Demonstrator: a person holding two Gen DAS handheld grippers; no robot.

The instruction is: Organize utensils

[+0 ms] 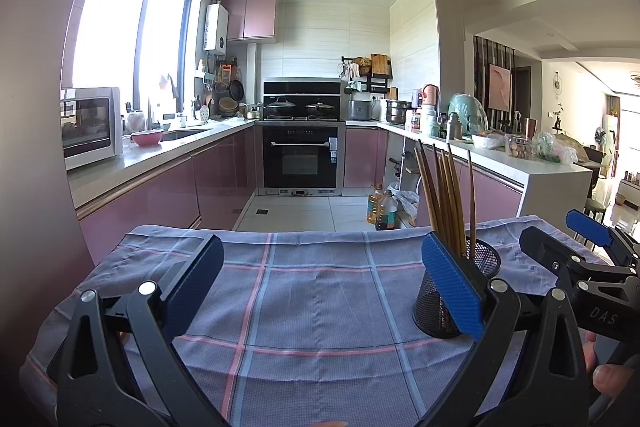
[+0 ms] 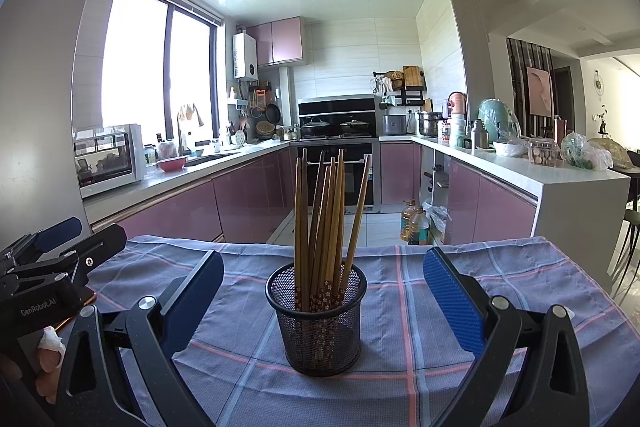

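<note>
Both tools [image 1: 322, 277] [image 2: 323, 289] wide open, empty.

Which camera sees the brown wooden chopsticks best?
The right wrist view: the brown wooden chopsticks stand centred in the black mesh cup, fully visible. In the left wrist view they sit off to the side, partly behind a blue finger pad.

Pink-cabinet kitchen [image 2: 256, 203] — bright window [image 2: 156, 67] left, black oven [image 1: 300, 163] ahead, white tiled floor [image 1: 296, 211]

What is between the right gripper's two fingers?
In the right wrist view, the black mesh cup full of wooden chopsticks stands on the checked cloth, between the open right gripper's fingers, untouched.
</note>
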